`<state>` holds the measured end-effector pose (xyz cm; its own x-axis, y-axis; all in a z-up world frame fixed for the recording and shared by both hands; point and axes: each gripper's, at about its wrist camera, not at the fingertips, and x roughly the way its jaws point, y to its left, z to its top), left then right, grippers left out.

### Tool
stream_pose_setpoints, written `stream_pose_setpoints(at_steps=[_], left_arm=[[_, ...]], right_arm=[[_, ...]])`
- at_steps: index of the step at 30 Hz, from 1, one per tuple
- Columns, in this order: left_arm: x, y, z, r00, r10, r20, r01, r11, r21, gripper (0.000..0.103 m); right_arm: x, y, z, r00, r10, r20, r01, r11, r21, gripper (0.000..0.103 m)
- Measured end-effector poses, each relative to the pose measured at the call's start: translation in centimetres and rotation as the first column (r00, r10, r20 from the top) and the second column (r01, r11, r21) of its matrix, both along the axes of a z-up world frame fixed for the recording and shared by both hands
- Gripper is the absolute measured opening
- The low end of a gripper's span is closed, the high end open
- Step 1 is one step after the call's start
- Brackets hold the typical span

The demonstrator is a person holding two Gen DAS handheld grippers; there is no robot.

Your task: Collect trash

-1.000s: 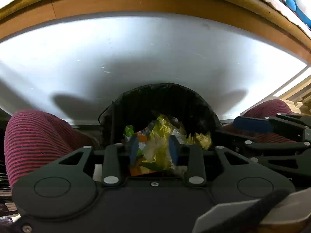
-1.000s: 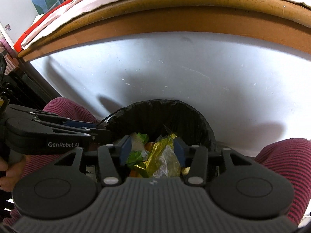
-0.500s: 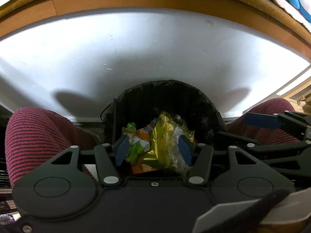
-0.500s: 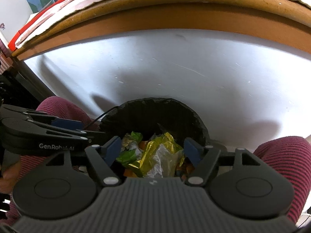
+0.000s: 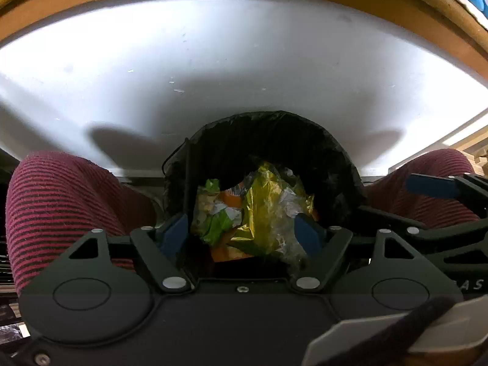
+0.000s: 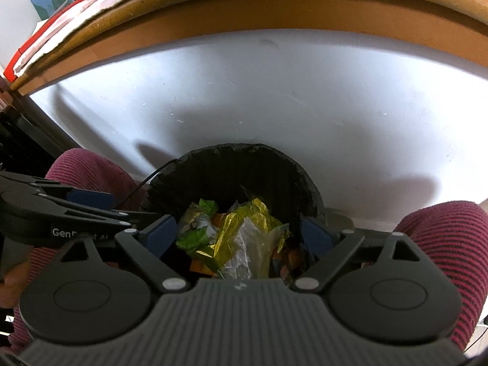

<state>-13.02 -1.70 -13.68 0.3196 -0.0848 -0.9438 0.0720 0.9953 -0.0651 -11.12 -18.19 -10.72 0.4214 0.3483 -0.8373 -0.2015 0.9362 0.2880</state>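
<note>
A round bin with a black liner stands under a desk, between a person's knees. Crumpled wrappers lie inside it: a yellow foil one, a green one and clear plastic. My left gripper hovers over the bin with its jaws opening; the wrappers show between the blue pads but the pads do not press on them. My right gripper hangs above the same bin, jaws opening wide, gripping nothing. Each gripper shows at the edge of the other's view.
A white panel rises behind the bin under a wooden desk edge. Knees in red striped trousers flank the bin on both sides. Books and a red cloth lie on the desk at far left.
Both grippers' jaws have spread apart from a narrow gap to wide. The yellow foil wrapper has left the left pads and lies in the bin. Neither hand has shifted much.
</note>
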Motion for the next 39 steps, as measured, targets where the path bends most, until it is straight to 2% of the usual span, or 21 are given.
stream_pose_setpoints(at_steps=[3, 12, 19, 39], left_arm=[[0.1, 0.1, -0.4, 1.000, 0.004, -0.012, -0.004, 1.000, 0.012, 0.082], [0.2, 0.4, -2.0, 0.999, 0.025, -0.036, -0.025, 1.000, 0.011, 0.082], [0.6, 0.4, -3.7, 0.998, 0.037, -0.056, -0.034, 0.998, 0.044, 0.082], [0.6, 0.6, -4.0, 0.997, 0.047, -0.060, -0.045, 0.999, 0.029, 0.082]], right_arm=[[0.1, 0.2, -0.3, 1.000, 0.006, -0.013, -0.006, 1.000, -0.001, 0.099], [0.1, 0.3, -1.4, 0.999, 0.021, -0.038, -0.021, 1.000, -0.011, 0.100], [0.5, 0.9, -2.5, 0.998, 0.030, -0.049, -0.031, 0.999, -0.030, 0.100], [0.5, 0.8, -2.8, 0.998, 0.025, -0.060, -0.026, 0.999, -0.020, 0.100]])
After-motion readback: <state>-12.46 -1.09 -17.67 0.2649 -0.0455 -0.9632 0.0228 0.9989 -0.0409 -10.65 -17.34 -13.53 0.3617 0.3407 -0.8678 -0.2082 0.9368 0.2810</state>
